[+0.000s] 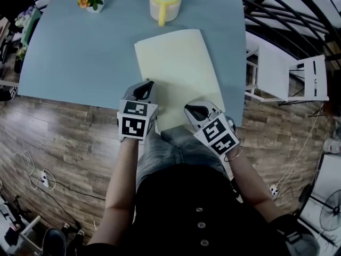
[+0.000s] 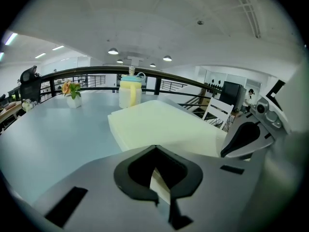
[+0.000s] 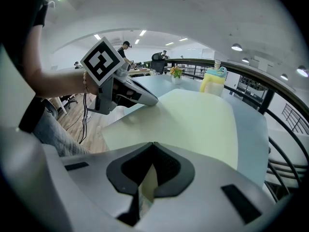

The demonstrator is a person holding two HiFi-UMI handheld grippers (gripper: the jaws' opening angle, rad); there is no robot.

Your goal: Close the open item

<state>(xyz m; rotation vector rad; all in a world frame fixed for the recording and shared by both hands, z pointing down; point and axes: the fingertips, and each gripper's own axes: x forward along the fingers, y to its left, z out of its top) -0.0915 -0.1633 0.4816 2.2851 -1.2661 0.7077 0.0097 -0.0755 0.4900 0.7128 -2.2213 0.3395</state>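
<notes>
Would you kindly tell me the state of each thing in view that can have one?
pale yellow flat folder: flat on the blue-grey table, apparently closed, near edge overhanging
left gripper: shut on the folder's near edge
right gripper: shut on the folder's near edge
yellow plastic jug with blue lid: upright, lid on
</notes>
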